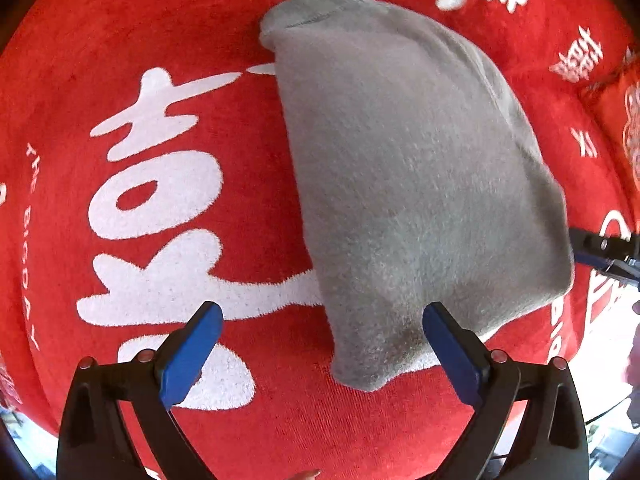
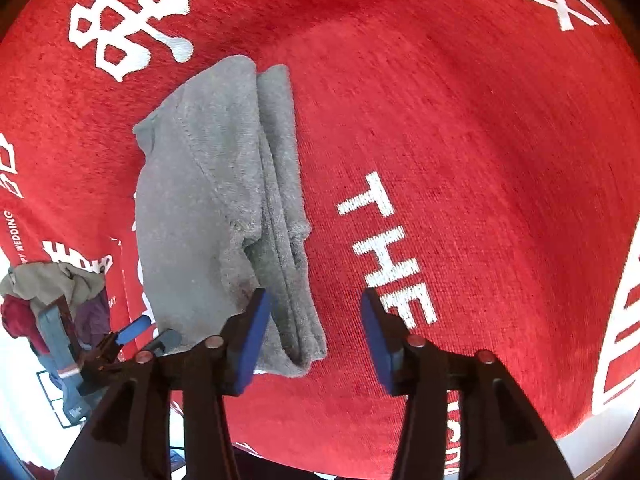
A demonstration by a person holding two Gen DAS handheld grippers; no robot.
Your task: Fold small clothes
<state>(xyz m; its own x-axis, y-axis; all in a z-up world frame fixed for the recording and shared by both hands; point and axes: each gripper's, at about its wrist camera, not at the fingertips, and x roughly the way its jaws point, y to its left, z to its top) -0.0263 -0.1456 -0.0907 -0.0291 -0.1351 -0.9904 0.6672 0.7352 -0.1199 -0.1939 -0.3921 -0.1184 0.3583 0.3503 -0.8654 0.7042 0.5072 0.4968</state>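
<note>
A folded grey garment (image 1: 416,184) lies on a red cloth (image 1: 200,32) with white lettering that covers the tabletop. The left gripper (image 1: 322,322) hangs over its near corner, jaws spread wide, pinching nothing. The right gripper (image 2: 316,312) has its jaws apart beside the garment's layered edge, empty. A blurred clothes heap (image 2: 52,292) sits at the cloth's edge.

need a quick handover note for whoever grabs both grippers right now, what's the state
Left gripper: open, pointing down over the near corner of the folded grey knit garment, not gripping it.
Right gripper: open, nothing clamped; the garment's edge lies by its left finger.
Garment lies folded in layers on the red cloth with white lettering, released.
A heap of other small clothes sits at the cloth's edge.
Left to do: probably set this piece aside and fold the next.
</note>
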